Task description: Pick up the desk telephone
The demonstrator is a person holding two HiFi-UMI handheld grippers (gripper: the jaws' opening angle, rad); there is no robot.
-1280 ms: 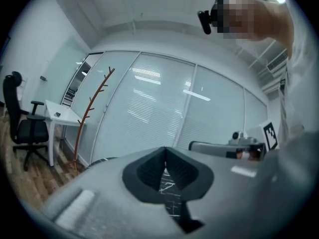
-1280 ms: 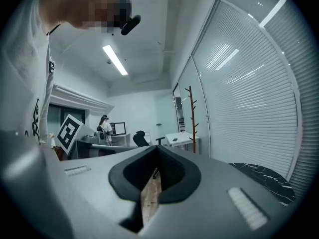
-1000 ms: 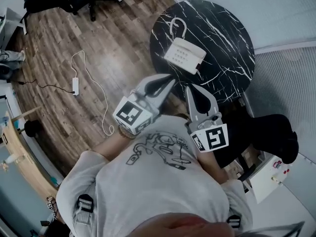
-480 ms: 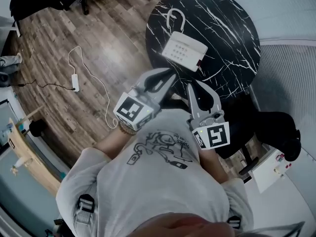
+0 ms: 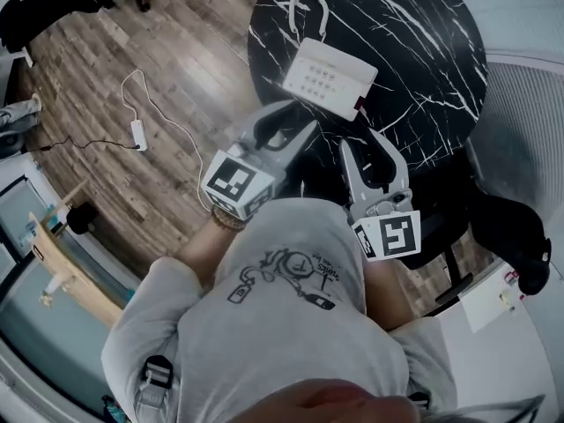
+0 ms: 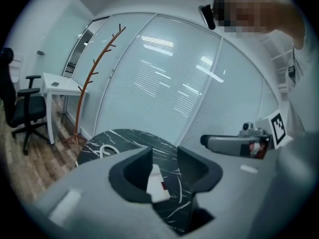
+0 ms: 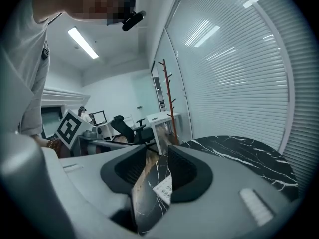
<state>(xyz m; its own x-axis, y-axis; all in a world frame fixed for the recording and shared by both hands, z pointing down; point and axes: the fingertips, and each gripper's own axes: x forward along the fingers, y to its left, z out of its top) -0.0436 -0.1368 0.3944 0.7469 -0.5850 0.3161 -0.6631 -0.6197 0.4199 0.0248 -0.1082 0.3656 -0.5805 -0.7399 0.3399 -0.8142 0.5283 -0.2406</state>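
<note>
The desk telephone [image 5: 328, 79] lay untouched on the table [image 5: 423, 42]; the left gripper [image 5: 289, 123] and right gripper [image 5: 363, 141] hung short of it, jaws just opened partway and empty.

We see our left gripper [image 6: 165, 151], its jaws having just been opening and gripping nothing, framing the white telephone [image 6: 155, 184] on the black marble table [image 6: 127, 139] ahead

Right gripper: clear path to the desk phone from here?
Probably yes. The right gripper hangs just short of the desk telephone, its jaws apart, having just been opening, with nothing between them. Only bare black marble table lies between them, and the telephone's near edge faces it unobstructed.
</note>
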